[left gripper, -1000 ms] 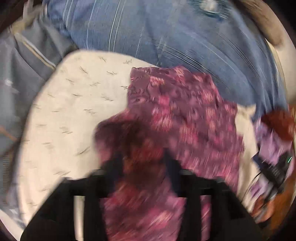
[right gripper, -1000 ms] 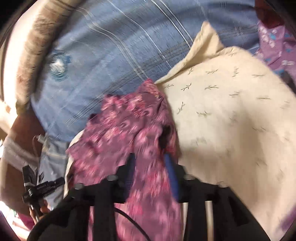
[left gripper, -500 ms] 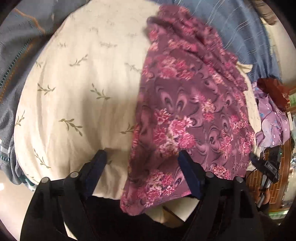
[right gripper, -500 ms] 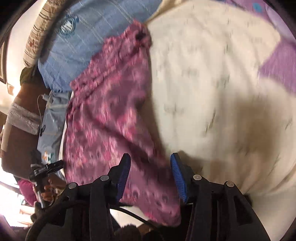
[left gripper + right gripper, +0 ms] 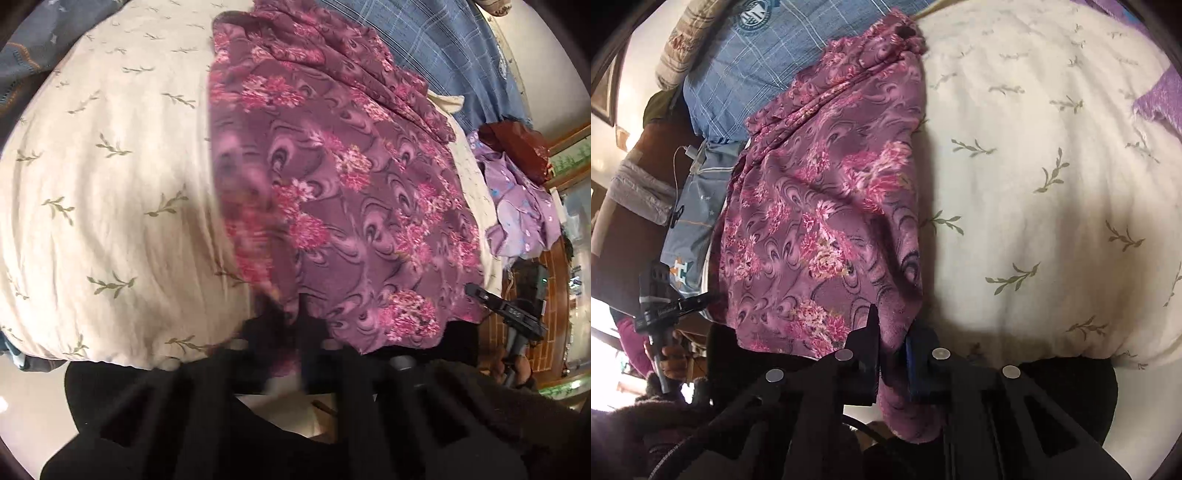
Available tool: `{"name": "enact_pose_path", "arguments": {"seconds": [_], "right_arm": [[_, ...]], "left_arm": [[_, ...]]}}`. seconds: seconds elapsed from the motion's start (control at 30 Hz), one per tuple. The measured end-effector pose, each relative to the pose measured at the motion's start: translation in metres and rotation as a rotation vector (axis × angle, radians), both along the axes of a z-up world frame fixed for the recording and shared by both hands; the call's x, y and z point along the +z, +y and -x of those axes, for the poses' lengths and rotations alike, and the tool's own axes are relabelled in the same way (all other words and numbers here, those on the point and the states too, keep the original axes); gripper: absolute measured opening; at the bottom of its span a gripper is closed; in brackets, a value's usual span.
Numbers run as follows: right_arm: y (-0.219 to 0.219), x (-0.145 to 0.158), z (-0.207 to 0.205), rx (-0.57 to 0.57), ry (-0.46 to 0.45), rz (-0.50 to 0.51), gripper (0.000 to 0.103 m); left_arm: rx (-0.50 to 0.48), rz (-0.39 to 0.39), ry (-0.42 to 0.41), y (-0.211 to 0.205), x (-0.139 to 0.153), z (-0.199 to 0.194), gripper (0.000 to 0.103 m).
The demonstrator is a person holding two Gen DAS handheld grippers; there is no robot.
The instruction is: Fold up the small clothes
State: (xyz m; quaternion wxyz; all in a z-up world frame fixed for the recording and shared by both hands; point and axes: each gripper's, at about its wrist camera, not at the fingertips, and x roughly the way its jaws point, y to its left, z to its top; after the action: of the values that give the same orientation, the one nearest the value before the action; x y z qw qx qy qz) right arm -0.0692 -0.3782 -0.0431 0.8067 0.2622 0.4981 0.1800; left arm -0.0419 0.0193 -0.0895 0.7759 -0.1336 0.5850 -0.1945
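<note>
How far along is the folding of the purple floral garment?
Early. Done: the purple floral garment lies spread on the cream bedspread. In hand: the left gripper and right gripper each pinch its near hem. Left: every fold; no crease shows yet.

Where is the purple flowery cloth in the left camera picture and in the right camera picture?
Left wrist view: the purple floral garment fills the centre and right, its near edge pinched in the left gripper.
Right wrist view: the same garment lies left of centre, its near corner clamped in the right gripper.
Shared landmark: the cream leaf-print bedding under it.
</note>
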Motion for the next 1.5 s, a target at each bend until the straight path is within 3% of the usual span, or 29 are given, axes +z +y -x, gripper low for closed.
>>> {"name": "enact_pose_path", "arguments": {"seconds": [0.27,0.37,0.53,0.63,0.7,0.8,0.87,1.0,1.03,1.07,1.1,1.17,1.27,1.5], "right_arm": [[-0.023,0.013,0.007,-0.07,-0.038,-0.26,0.008],[-0.029,0.023,0.0,-0.071,-0.069,-0.328,0.008],[-0.032,0.011,-0.01,-0.08,-0.033,-0.279,0.008],[-0.028,-0.004,-0.012,-0.087,0.033,-0.242,0.012],[-0.029,-0.009,-0.009,-0.092,0.054,-0.23,0.015],[-0.027,-0.009,-0.005,-0.092,0.062,-0.213,0.027],[-0.025,-0.005,-0.003,-0.088,0.057,-0.184,0.04],[-0.013,-0.003,-0.008,-0.037,0.06,-0.151,0.041],[-0.007,-0.005,-0.008,-0.01,0.066,-0.138,0.041],[-0.002,-0.004,-0.008,0.0,0.055,-0.107,0.04],[0.001,-0.004,-0.007,0.01,0.037,-0.083,0.037],[0.008,-0.002,-0.008,0.04,0.011,-0.069,0.013],[0.013,0.006,-0.009,0.055,-0.021,-0.083,0.011],[-0.009,0.053,-0.022,0.01,-0.145,-0.277,0.011]], "left_arm": [[0.073,0.162,-0.103,0.018,0.042,-0.001,0.004],[0.062,0.156,-0.113,0.013,0.048,-0.01,0.004],[0.073,0.092,-0.004,0.014,0.015,-0.019,0.004],[0.06,0.006,0.026,0.015,0.001,-0.011,0.018],[0.041,-0.028,0.025,0.017,-0.002,-0.006,0.043],[0.006,-0.06,0.008,0.016,-0.001,-0.003,0.049],[-0.009,-0.097,-0.001,0.014,-0.001,-0.006,0.053],[-0.066,-0.127,-0.015,0.003,-0.001,-0.01,0.062],[-0.09,-0.108,-0.025,-0.001,0.0,-0.009,0.062],[-0.099,-0.082,-0.022,-0.004,0.0,-0.008,0.055],[-0.108,-0.039,-0.007,-0.004,-0.002,-0.006,0.029],[-0.111,-0.01,0.03,-0.009,-0.008,-0.007,0.005],[-0.084,0.039,0.018,-0.008,-0.001,-0.007,0.005],[-0.055,0.15,-0.166,-0.015,0.072,-0.022,0.005]]}}
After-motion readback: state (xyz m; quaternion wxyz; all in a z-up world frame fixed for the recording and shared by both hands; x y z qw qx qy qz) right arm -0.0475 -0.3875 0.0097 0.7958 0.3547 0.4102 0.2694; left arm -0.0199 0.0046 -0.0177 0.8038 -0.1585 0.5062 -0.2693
